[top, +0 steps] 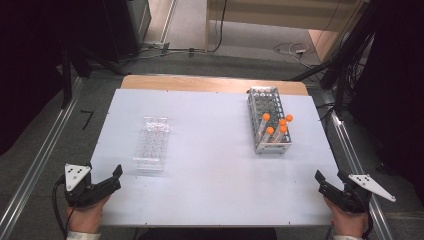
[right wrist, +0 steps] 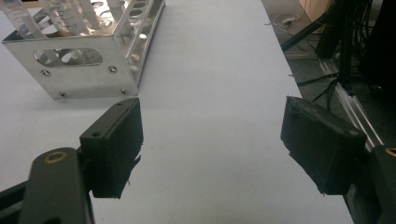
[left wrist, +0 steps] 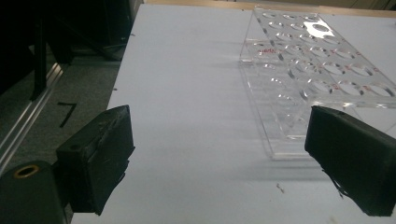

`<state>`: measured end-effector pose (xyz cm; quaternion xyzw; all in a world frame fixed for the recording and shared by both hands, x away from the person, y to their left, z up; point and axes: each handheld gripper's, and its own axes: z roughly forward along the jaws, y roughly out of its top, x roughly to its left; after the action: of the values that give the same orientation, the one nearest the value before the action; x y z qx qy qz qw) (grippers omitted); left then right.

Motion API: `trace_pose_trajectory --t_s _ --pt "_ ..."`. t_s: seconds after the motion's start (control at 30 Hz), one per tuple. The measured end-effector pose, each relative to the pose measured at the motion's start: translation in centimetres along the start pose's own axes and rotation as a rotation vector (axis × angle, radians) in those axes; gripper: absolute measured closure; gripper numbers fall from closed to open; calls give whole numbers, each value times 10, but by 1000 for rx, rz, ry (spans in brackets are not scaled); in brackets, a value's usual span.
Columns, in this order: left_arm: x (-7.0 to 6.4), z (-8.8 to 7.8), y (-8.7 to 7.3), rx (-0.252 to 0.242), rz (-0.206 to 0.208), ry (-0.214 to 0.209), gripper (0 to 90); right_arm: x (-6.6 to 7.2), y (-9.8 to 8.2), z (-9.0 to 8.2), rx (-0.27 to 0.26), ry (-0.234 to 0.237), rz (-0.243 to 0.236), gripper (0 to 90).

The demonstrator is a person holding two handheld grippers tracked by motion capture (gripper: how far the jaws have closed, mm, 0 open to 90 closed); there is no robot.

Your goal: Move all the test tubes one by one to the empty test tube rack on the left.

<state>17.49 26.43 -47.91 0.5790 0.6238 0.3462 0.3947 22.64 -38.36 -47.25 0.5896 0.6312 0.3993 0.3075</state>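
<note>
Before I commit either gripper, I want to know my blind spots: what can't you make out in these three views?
- Tube contents: in the high view the orange-capped tubes are too small to tell.
- Metal rack: right gripper view's top edge cuts off the tube tops.
- Clear rack: right edge cuts it off in the left gripper view; its red hole markings are too blurred to read.

tube caps [top: 282, 122] orange | metal rack [top: 269, 120] silver | table [top: 210, 170] white
</note>
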Motion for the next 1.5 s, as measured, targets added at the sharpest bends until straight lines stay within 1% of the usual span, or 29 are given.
trace_pose_trajectory --t_s 0.13,0.23,0.4,0.5,0.63,0.9,1.07,1.27,1.37,1.5 --pt "1 5 -1 4 12 12 78 1 1 1 9 6 -2 197" --pt "3 6 0 -1 3 21 78 4 2 0 16 14 -18 197" --pt "2 6 0 -1 4 18 78 7 3 0 17 29 -26 197" --pt "0 6 0 1 12 12 78 7 4 0 19 30 -32 197" --pt "0 6 0 1 13 12 78 9 5 0 17 37 -35 197" --pt "-2 7 -1 6 21 12 78 19 11 6 18 57 -61 198" --pt "-1 7 -1 6 17 13 78 25 16 10 13 68 -82 198" --pt "-3 8 -1 5 20 10 78 28 22 13 7 75 -85 201" --pt "-3 8 -1 2 20 10 78 29 24 14 7 78 -76 204" --pt "-2 7 0 -3 17 23 78 31 27 17 3 85 -72 206"
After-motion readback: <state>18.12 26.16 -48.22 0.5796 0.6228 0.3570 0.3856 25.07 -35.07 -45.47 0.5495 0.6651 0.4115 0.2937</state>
